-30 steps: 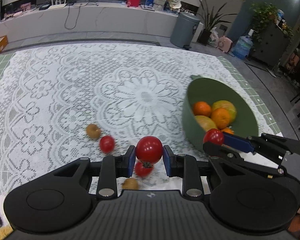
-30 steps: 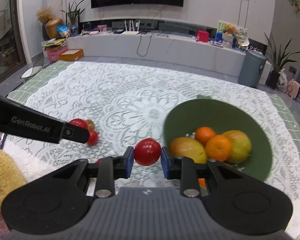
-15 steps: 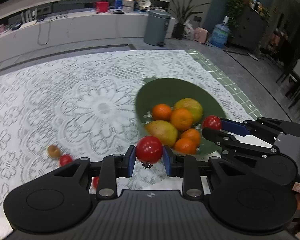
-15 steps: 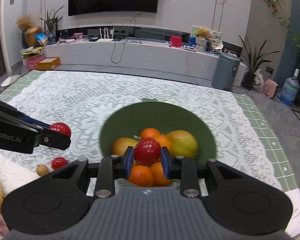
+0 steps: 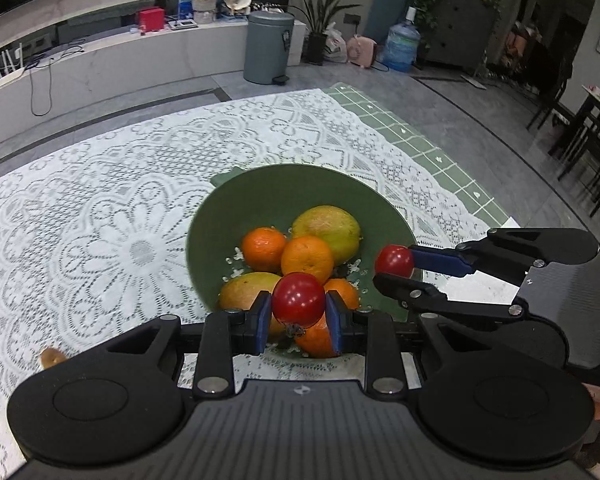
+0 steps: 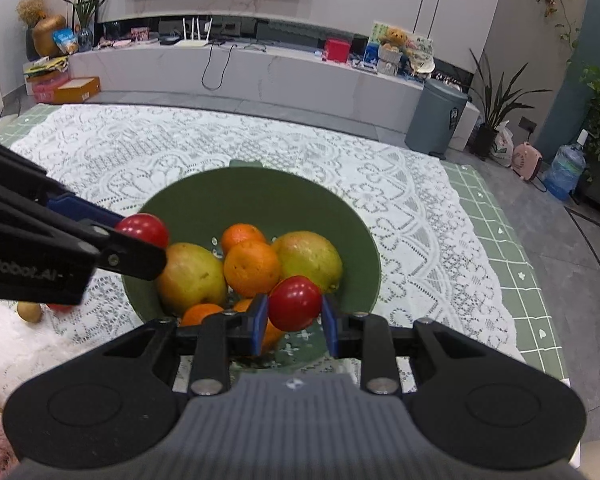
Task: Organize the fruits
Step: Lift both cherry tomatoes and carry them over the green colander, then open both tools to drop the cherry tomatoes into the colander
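Note:
A green bowl (image 5: 284, 192) (image 6: 256, 200) on the lace tablecloth holds several oranges (image 5: 307, 258) (image 6: 252, 267) and two yellow-green mangoes (image 5: 327, 226) (image 6: 190, 276). My left gripper (image 5: 299, 316) is shut on a red tomato (image 5: 299, 300), held over the near rim of the bowl. My right gripper (image 6: 295, 320) is shut on another red tomato (image 6: 295, 303), also above the bowl's near side. In the left wrist view the right gripper (image 5: 394, 268) comes in from the right with its tomato (image 5: 394, 261). In the right wrist view the left gripper's tomato (image 6: 143, 230) shows at the bowl's left rim.
A small brown fruit (image 5: 52, 357) (image 6: 29, 312) lies on the white lace cloth (image 5: 100, 220) left of the bowl, with a red tomato (image 6: 60, 307) beside it, mostly hidden. The table's right edge with green checked cloth (image 6: 500, 240) is close. A grey bin (image 5: 269, 53) stands on the floor beyond.
Both grippers have swung to the right with their tomatoes, from over the tablecloth to above the bowl. The loose fruits have slid off to the left of view.

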### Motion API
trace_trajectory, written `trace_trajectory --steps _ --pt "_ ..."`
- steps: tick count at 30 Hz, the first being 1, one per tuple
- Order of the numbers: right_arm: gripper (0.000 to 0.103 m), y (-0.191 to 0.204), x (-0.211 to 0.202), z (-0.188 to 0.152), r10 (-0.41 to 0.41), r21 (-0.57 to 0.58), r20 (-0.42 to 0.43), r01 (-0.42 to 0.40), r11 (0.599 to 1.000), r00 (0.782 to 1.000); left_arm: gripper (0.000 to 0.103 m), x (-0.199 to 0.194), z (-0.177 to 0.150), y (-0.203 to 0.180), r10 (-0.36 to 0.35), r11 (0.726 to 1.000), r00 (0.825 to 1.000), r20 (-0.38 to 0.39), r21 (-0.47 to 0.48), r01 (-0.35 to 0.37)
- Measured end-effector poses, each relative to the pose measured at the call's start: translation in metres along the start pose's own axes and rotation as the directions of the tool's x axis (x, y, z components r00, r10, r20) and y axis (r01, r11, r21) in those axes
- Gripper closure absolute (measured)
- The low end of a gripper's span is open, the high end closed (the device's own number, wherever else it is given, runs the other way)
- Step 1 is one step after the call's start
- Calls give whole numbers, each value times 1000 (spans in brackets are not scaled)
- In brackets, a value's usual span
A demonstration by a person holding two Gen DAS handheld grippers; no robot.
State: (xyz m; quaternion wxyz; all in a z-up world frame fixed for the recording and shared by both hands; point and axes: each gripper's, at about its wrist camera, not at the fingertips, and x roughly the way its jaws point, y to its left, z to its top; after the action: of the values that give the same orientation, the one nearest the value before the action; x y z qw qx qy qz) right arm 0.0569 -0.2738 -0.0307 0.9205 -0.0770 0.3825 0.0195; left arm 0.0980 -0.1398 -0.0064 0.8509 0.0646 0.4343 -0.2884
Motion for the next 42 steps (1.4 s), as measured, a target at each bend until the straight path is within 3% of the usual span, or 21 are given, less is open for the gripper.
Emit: trace_trajectory --steps 22,35,41,42 --pt "77 3 34 2 9 -27 -89 -12 1000 996 71 46 2 9 -27 999 994 -108 15 29" --pt "77 6 40 1 0 -49 -118 -6 999 993 69 46 1 8 -22 999 994 -103 38 26" --pt "75 6 38 1 -6 -50 -112 0 999 994 57 44 0 10 -35 999 993 -110 14 36" --pt "71 7 38 1 -6 -52 -111 0 999 994 57 43 0 10 -36 999 994 -108 14 38"
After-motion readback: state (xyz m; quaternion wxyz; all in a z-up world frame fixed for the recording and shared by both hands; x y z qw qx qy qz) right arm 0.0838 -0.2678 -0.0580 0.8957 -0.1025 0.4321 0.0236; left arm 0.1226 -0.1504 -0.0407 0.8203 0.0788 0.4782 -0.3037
